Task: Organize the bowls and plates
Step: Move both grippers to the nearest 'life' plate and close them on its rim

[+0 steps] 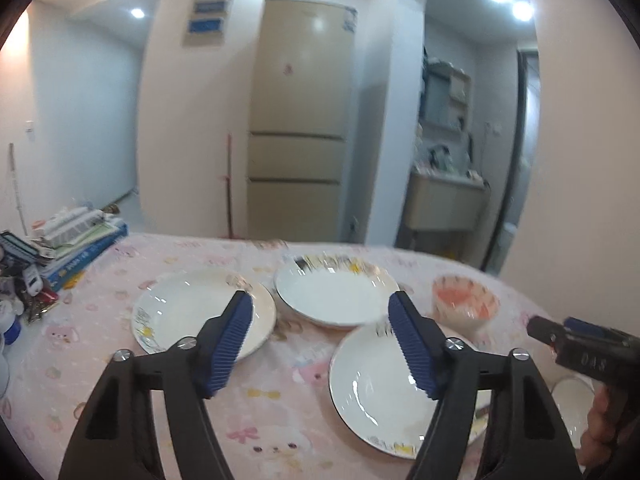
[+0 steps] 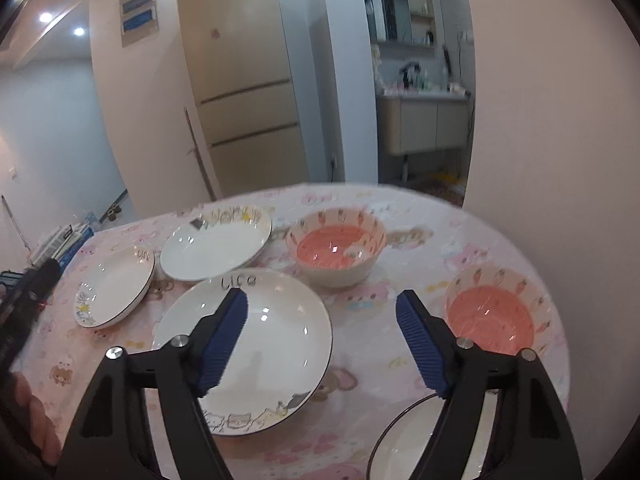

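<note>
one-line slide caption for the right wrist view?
Open right hand-held gripper above white plates and pink bowls on pink tablecloth.

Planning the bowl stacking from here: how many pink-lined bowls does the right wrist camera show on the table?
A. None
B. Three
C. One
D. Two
D. The right wrist view shows two: the far pink bowl beside the far plate, and the near pink bowl to the right of the open right gripper, apart from each other on the tablecloth.
</note>
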`<action>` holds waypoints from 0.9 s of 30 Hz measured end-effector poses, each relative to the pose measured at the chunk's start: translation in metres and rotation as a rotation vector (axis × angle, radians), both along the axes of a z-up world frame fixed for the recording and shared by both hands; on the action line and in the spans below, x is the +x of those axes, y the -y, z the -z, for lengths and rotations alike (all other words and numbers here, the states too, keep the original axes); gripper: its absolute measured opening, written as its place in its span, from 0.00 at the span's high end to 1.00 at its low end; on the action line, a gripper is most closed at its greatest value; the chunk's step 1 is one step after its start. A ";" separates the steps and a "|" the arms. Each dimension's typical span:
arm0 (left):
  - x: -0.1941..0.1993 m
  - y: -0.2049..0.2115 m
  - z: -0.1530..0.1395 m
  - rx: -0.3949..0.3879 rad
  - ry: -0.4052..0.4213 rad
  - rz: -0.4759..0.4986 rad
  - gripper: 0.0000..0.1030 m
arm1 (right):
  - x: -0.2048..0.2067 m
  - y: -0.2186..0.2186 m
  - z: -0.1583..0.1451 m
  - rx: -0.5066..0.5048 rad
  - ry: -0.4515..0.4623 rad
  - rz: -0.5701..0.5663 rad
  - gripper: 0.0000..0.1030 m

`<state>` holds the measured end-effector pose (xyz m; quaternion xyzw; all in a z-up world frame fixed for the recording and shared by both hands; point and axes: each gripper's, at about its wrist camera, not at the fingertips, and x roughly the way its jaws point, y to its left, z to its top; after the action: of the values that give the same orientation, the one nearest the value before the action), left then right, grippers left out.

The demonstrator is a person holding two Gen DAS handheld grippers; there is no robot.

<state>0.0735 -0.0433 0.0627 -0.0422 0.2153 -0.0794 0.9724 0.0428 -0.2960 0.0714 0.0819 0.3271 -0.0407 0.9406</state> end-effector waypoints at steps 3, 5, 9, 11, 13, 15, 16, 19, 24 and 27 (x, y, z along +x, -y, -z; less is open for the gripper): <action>0.012 0.003 0.007 0.009 -0.066 0.018 0.29 | 0.006 0.008 0.012 0.084 -0.026 -0.016 0.31; 0.019 0.006 0.012 0.014 -0.106 0.027 0.32 | 0.013 0.009 0.019 0.124 -0.044 -0.021 0.36; 0.043 0.016 0.032 0.035 -0.227 0.071 0.49 | 0.028 0.006 0.034 0.202 -0.089 -0.031 0.77; 0.053 0.014 0.044 0.004 -0.297 0.066 0.50 | 0.034 0.007 0.044 0.241 -0.129 -0.030 0.82; 0.060 0.013 0.054 -0.007 -0.329 0.077 0.50 | 0.040 0.008 0.053 0.250 -0.146 -0.014 0.84; 0.064 0.014 0.058 0.007 -0.351 0.082 0.50 | 0.043 0.010 0.060 0.250 -0.168 -0.002 0.86; 0.066 0.016 0.062 0.019 -0.371 0.096 0.50 | 0.044 0.012 0.062 0.248 -0.173 -0.002 0.86; 0.073 0.014 0.070 0.005 -0.413 0.091 0.50 | 0.048 0.019 0.070 0.264 -0.197 0.032 0.86; 0.084 0.008 0.080 -0.070 -0.474 0.099 0.50 | 0.051 0.019 0.077 0.243 -0.222 0.054 0.86; 0.090 0.008 0.087 -0.087 -0.514 0.111 0.49 | 0.055 0.018 0.079 0.224 -0.237 0.089 0.86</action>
<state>0.1638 -0.0514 -0.0245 -0.0908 0.4537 -0.1283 0.8772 0.0981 -0.3139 -0.0073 0.1951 0.4344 -0.0551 0.8776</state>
